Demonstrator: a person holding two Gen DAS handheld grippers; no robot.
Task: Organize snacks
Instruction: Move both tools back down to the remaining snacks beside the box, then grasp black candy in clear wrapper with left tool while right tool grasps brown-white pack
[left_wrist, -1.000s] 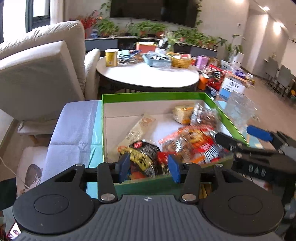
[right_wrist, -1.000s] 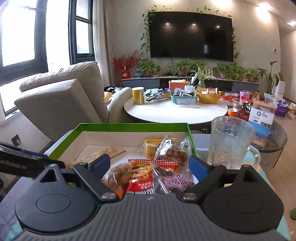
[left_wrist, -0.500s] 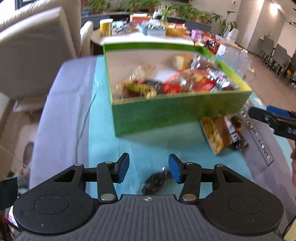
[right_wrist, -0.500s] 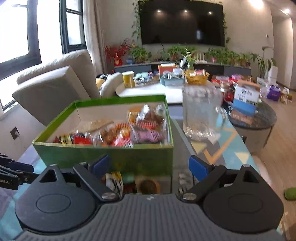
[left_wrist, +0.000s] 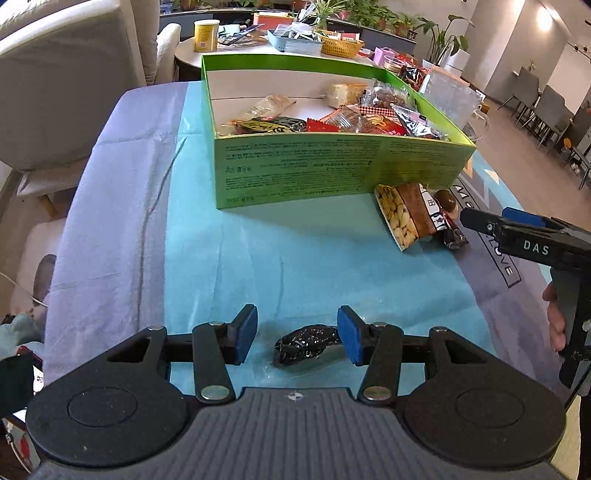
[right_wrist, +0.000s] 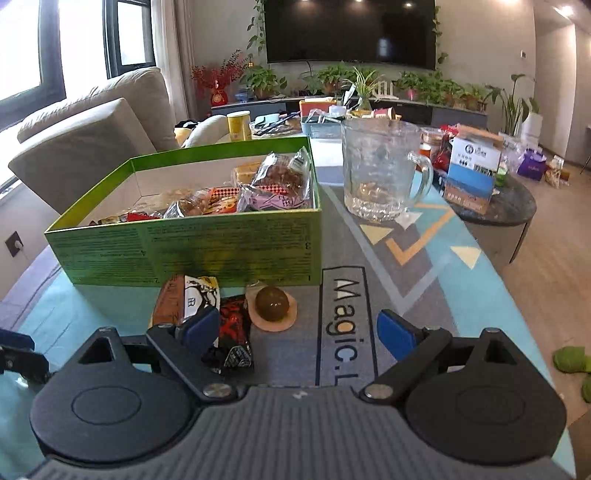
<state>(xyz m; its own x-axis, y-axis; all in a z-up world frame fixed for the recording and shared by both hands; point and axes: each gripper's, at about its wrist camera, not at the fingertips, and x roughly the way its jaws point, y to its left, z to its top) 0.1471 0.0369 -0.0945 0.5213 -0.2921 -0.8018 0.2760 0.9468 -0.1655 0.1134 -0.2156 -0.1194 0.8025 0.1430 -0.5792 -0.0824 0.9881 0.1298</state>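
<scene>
Pulling back from green box (left_wrist: 295, 162); both jaws open, empty; black packet (left_wrist: 306, 343) now between left gripper (left_wrist: 297, 334) pads.

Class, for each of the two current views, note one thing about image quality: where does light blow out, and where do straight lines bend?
Left wrist view: sharp, evenly lit; fisheye bows the green box front wall, and the dark packet glints. Right wrist view: the window is blown out, ceiling lights reflect in the TV, room edges curve.
</scene>
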